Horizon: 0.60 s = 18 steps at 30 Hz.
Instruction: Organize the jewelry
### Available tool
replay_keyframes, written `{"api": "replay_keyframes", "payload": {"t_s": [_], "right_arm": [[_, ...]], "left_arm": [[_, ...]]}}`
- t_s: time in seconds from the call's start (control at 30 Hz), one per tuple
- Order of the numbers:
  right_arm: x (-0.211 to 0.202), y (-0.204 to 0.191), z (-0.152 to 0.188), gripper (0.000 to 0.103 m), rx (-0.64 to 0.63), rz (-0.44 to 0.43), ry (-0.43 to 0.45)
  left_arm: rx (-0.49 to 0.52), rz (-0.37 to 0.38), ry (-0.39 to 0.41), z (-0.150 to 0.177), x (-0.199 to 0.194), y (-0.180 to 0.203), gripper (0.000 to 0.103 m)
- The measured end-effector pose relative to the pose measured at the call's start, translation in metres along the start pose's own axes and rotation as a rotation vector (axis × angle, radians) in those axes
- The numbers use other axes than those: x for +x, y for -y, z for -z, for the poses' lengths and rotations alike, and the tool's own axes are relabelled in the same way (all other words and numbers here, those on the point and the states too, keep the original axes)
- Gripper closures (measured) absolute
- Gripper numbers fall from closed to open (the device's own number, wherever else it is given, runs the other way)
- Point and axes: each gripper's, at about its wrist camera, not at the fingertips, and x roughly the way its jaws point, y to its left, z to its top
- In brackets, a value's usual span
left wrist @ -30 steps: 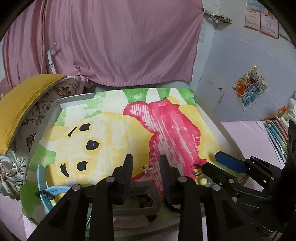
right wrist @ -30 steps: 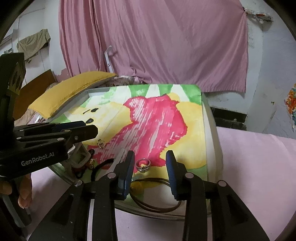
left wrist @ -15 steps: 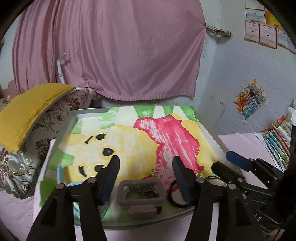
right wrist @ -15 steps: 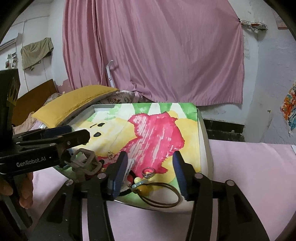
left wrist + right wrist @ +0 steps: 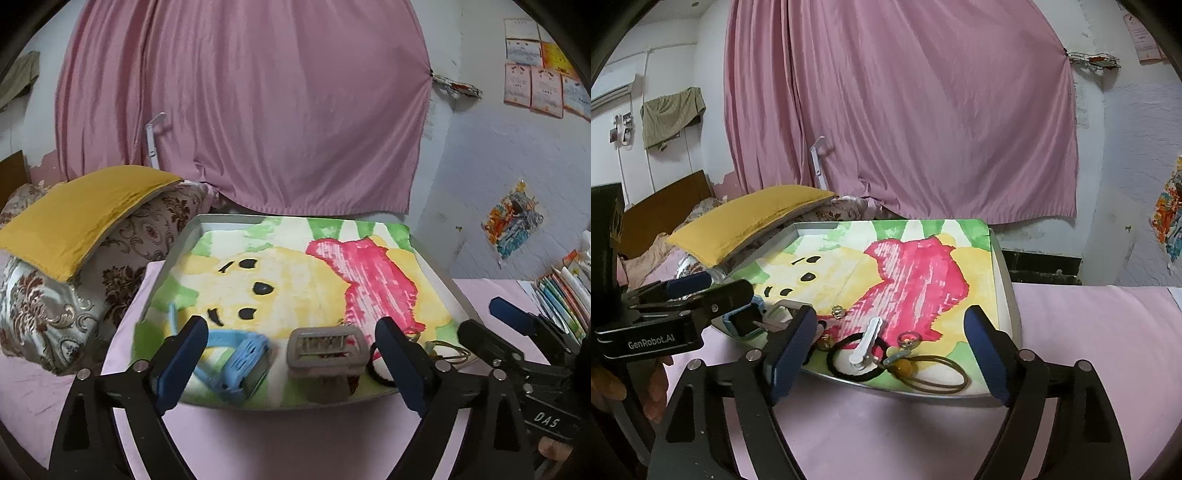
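Observation:
A metal tray [image 5: 436, 266] lined with a cartoon bear picture holds the jewelry. At its near edge lie a blue watch [image 5: 229, 354], a small grey box [image 5: 325, 350] and a black hair tie [image 5: 849, 358]. Beside them are a silver hair clip [image 5: 866, 343], a ring [image 5: 910, 339], a small earring [image 5: 837, 312] and a brown hair tie with a yellow bead [image 5: 931, 373]. My left gripper [image 5: 291, 325] hovers before the grey box, jaws opening, nothing pressed between them. My right gripper [image 5: 891, 312] hovers before the clip and ring, jaws opening, holding nothing.
The tray rests on a pink bedsheet [image 5: 1089, 332]. A yellow pillow [image 5: 85, 214] on a patterned cushion [image 5: 55, 306] lies to the left. A pink curtain [image 5: 240, 110] hangs behind. Books [image 5: 565, 291] stand at the right. A hand [image 5: 613, 387] holds the left gripper.
Both grippers have drawn back from the tray and risen a little, and their jaws have spread wide. The grey box and the ring now lie clear ahead of the fingers.

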Motion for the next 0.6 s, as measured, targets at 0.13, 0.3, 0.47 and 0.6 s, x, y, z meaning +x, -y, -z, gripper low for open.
{"api": "replay_keyframes", "payload": {"t_s": [0.13, 0.3, 0.47, 0.6], "right_arm": [[-0.009, 0.000, 0.005, 0.015, 0.011, 0.002, 0.021], [-0.017, -0.003, 0.010, 0.007, 0.025, -0.015, 0.041], [-0.028, -0.006, 0.018, 0.003, 0.036, -0.023, 0.062], [-0.040, -0.006, 0.025, 0.002, 0.050, -0.019, 0.080]], "left_arm": [[-0.023, -0.005, 0.031, 0.009, -0.010, -0.011, 0.006], [-0.049, -0.010, 0.068, 0.019, -0.024, -0.021, 0.003], [-0.039, -0.031, 0.109, 0.030, -0.041, -0.024, 0.002], [-0.046, -0.034, 0.123, 0.038, -0.051, -0.027, 0.001]]}}
